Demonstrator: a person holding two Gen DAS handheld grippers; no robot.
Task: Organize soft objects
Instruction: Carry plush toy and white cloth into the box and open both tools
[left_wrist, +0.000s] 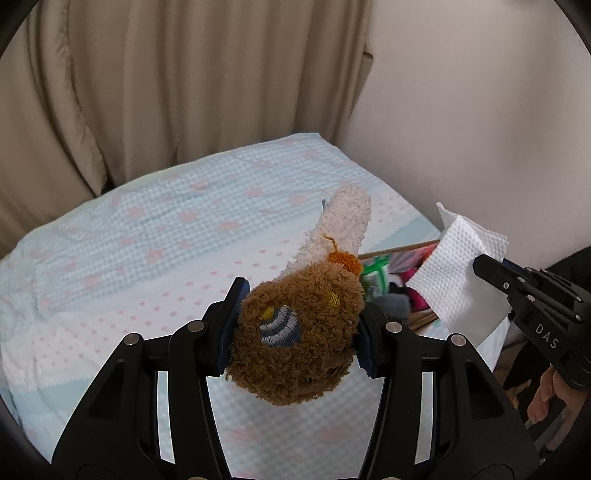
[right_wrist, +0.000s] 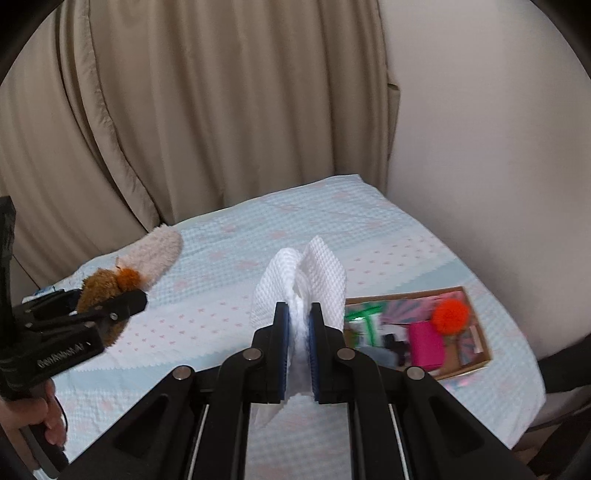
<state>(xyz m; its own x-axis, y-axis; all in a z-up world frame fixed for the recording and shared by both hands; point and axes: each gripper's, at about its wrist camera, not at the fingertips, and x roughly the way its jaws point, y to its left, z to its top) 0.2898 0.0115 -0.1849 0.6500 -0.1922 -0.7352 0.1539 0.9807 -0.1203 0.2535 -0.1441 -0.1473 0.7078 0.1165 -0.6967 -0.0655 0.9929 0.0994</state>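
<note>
1. Aloft over the bed, the brown plush toy (left_wrist: 295, 343) sits clamped between the blue pads of your left gripper (left_wrist: 295, 332); its fleecy white part (left_wrist: 343, 229) sticks up past the fingertips and a small orange tuft (left_wrist: 345, 261) caps the brown body.

2. Seen from your right wrist, the same toy (right_wrist: 99, 286) rides at the far left, clear of the cover, with the left gripper (right_wrist: 110, 306) closed on it.

3. Your right gripper (right_wrist: 299, 314) is clenched on a sheet of white paper towel (right_wrist: 299, 280); the sheet fans out above the pads and a corner hangs below them.

4. From the left wrist, that towel (left_wrist: 454, 273) hangs at the right, pinched at the black tip of the right gripper (left_wrist: 487, 267).

5. A shallow cardboard box (right_wrist: 480, 363) lies on the bed's right side, below and right of the towel. It holds an orange-red pom-pom (right_wrist: 450, 316), a pink block (right_wrist: 426, 343) and other mixed items, blurred.

6. The bed cover (left_wrist: 147, 240) is pale blue and white with small pink marks.

7. Beige curtains (left_wrist: 166, 92) hang behind the bed, and a plain wall (left_wrist: 480, 129) stands to their right.

8. Your fingers show on each handle: right hand (left_wrist: 546, 398), left hand (right_wrist: 48, 421).
</note>
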